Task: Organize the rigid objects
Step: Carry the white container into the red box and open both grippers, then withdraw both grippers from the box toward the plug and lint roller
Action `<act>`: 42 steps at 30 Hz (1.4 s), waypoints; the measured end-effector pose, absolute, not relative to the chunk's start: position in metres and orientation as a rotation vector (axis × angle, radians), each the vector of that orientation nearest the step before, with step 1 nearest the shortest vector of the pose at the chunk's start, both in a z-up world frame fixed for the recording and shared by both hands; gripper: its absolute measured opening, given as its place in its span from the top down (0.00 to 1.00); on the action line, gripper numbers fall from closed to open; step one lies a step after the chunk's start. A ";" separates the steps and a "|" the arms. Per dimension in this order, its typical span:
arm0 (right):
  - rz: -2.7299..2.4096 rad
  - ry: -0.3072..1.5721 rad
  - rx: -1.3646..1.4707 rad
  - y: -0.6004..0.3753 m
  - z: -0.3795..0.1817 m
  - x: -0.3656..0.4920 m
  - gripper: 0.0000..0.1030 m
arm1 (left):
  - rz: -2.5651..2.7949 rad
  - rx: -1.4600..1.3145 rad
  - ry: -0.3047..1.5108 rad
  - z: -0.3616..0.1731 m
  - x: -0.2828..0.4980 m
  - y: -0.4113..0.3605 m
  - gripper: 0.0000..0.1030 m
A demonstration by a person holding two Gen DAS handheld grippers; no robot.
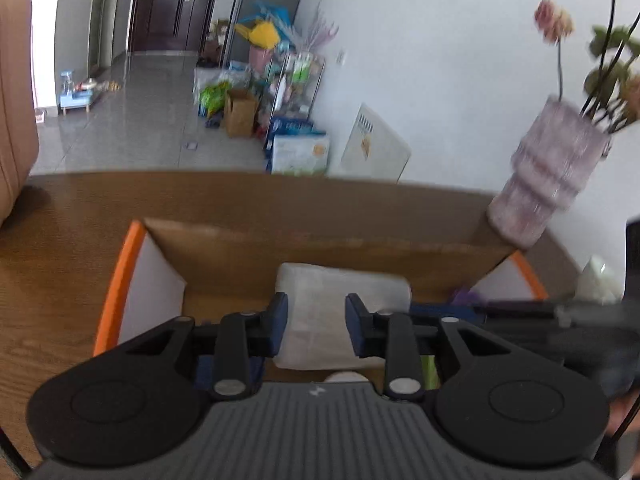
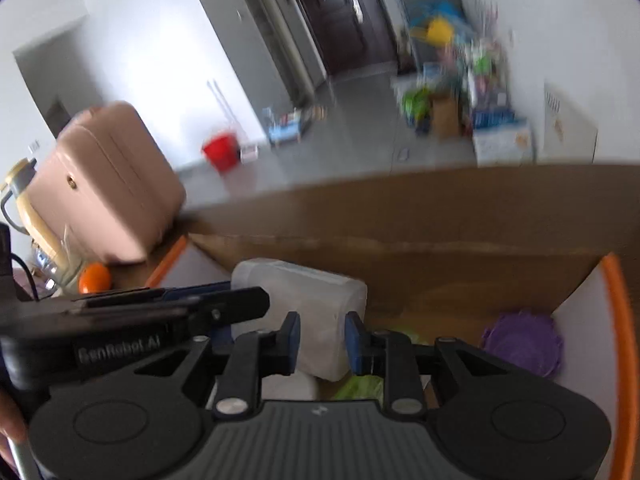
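**Both grippers over the open box, white container lying ahead of the jaws**

The wooden table [image 1: 80, 216] carries an open cardboard box [image 1: 320, 248] with orange-edged flaps, and both views look down into it. Inside lies a translucent white container [image 1: 340, 304], on its side as far as the blur allows, its long axis running across the box from left to right. A purple lid-like item [image 2: 524, 344] rests in the box's right corner. The left gripper [image 1: 316, 328] frames the container's middle; the right gripper [image 2: 322, 342] frames its right end. Each pair of jaws stands narrowly parted with nothing pinched between them, the container lying beyond and below the tips. The left hand looks better centred on it, so a grasp across the short width seems the likely next move
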State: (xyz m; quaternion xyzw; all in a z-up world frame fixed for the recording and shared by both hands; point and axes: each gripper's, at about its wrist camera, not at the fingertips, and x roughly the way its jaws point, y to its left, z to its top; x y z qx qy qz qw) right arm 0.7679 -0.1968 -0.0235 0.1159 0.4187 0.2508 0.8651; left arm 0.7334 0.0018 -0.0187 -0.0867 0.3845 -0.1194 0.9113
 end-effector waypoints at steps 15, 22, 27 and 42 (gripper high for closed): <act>0.393 0.888 -0.009 -0.217 0.048 0.716 0.59 | -0.182 -0.015 0.792 0.065 0.677 0.007 0.28; 0.290 0.809 -0.136 -0.258 0.112 0.637 0.35 | -0.105 -0.025 0.693 0.144 0.598 0.016 0.02; 0.254 0.699 -0.134 -0.282 0.156 0.572 0.19 | -0.075 0.011 0.600 0.184 0.540 0.009 0.00; 0.259 0.343 0.026 -0.302 0.176 0.415 0.10 | -0.022 0.059 0.278 0.188 0.385 -0.005 0.00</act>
